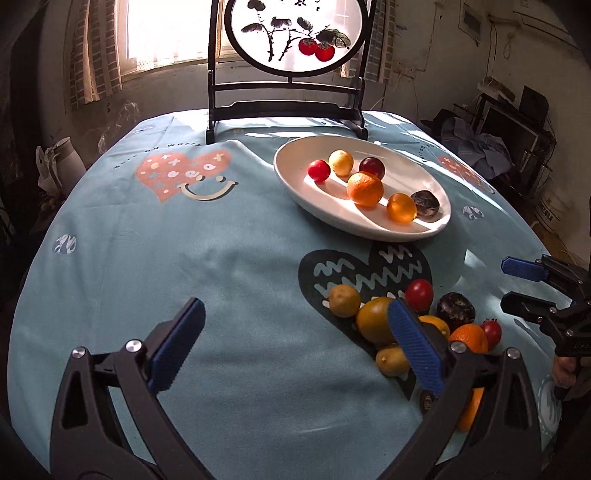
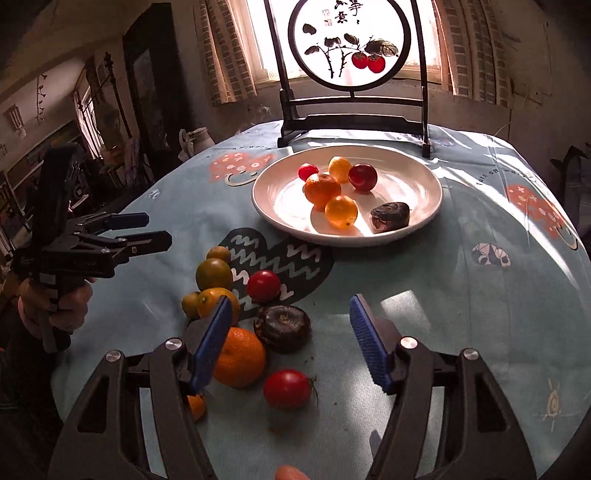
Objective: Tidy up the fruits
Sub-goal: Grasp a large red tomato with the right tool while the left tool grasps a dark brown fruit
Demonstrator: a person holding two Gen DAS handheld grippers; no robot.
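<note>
A white oval plate [image 1: 295, 184] [image 2: 424, 184] holds several fruits: an orange [image 1: 365, 189] [image 2: 322, 189], small red, yellow and dark red ones and a dark shrivelled one [image 2: 390, 217]. A loose pile lies on the cloth nearer me: a red tomato [image 2: 287, 388], an orange [image 2: 242, 356], a dark fruit [image 2: 283, 328] [image 1: 455, 308], another red tomato [image 2: 263, 285] [image 1: 419, 294] and yellow-green ones [image 2: 213, 274]. My right gripper [image 2: 290, 345] is open and empty above the tomato and dark fruit; it also shows in the left wrist view [image 1: 517, 284]. My left gripper [image 1: 295, 343] is open and empty left of the pile; it also shows in the right wrist view [image 2: 155, 230].
A dark wooden stand with a round painted screen [image 1: 291, 33] [image 2: 349, 44] stands at the table's far edge behind the plate. The blue patterned tablecloth [image 1: 147, 258] covers the round table. A white jug [image 1: 62, 162] sits beyond the table's left edge.
</note>
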